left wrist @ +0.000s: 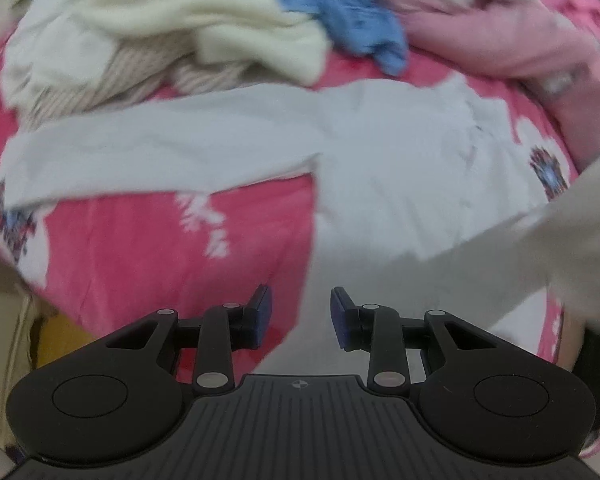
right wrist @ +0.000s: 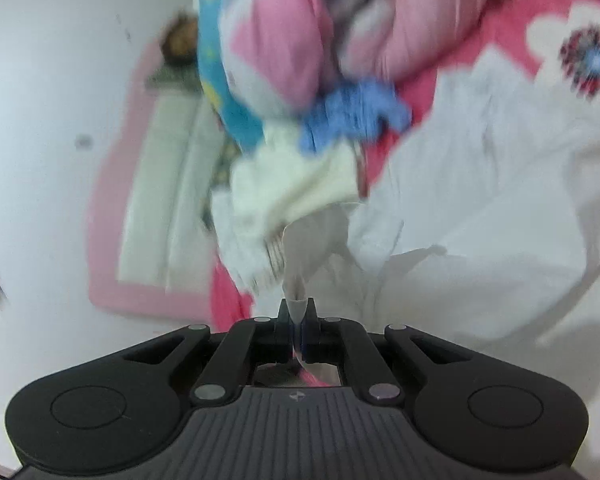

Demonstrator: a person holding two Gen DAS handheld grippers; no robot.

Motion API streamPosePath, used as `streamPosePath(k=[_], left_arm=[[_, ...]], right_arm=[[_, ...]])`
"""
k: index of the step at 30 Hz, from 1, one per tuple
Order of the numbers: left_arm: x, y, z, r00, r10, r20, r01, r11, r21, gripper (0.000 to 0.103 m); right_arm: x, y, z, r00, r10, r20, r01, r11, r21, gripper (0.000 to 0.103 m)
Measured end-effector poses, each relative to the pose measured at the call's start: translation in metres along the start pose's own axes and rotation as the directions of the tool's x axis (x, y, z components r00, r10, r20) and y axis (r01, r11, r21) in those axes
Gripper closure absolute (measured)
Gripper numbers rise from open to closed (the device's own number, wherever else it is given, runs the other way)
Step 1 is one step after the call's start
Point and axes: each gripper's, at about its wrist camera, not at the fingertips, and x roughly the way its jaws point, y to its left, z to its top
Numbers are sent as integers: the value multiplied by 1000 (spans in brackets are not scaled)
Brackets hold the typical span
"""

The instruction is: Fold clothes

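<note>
Across a pink flowered bedspread [left wrist: 112,248] lies a white garment [left wrist: 380,160], spread flat with one long sleeve reaching to the left. Right tongs [right wrist: 298,312] are pinched tight on a fold of that white cloth, which rises from them toward the far pile. Left tongs [left wrist: 301,316] hover wide apart, empty, above the garment's near edge. Beyond, a cream garment [left wrist: 204,12] and a blue cloth [left wrist: 352,20] sit heaped together.
</note>
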Motion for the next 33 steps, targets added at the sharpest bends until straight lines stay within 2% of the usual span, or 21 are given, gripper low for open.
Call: streamPosePath(k=[5, 10, 16, 19, 21, 22, 24, 25, 27, 30, 33], left_arm=[[17, 24, -8, 1000, -9, -21, 8, 999, -53, 71], [33, 33, -22, 997, -59, -42, 54, 993, -105, 71], [46, 44, -33, 994, -93, -62, 81, 983, -168, 71], [51, 49, -38, 993, -94, -77, 79, 981, -178, 71], [54, 53, -41, 992, -94, -86, 77, 980, -185, 71], [56, 54, -42, 992, -91, -93, 73, 980, -185, 71], [61, 55, -44, 991, -77, -108, 57, 983, -174, 71], [63, 54, -45, 991, -70, -114, 50, 985, -167, 71], [66, 45, -42, 991, -64, -116, 49, 991, -122, 71], [70, 26, -36, 992, -59, -114, 56, 998, -35, 71], [75, 6, -29, 992, -55, -110, 62, 997, 53, 71]], right_arm=[[68, -7, -37, 990, -92, -109, 85, 994, -68, 100], [132, -13, -74, 962, -184, -201, 158, 977, -140, 100], [162, -11, -110, 946, -271, -177, 223, 942, -252, 100], [180, -13, -127, 930, -321, -177, 249, 908, -336, 99], [196, -15, -143, 911, -366, -191, 268, 876, -400, 98], [205, -17, -151, 899, -390, -199, 276, 858, -433, 93], [222, -19, -169, 874, -438, -212, 289, 818, -497, 64], [230, -20, -177, 860, -462, -217, 294, 796, -528, 44], [240, -20, -185, 838, -493, -235, 301, 776, -554, 42], [238, -22, -189, 825, -494, -277, 296, 793, -533, 42], [217, -27, -176, 833, -446, -328, 295, 859, -417, 42]])
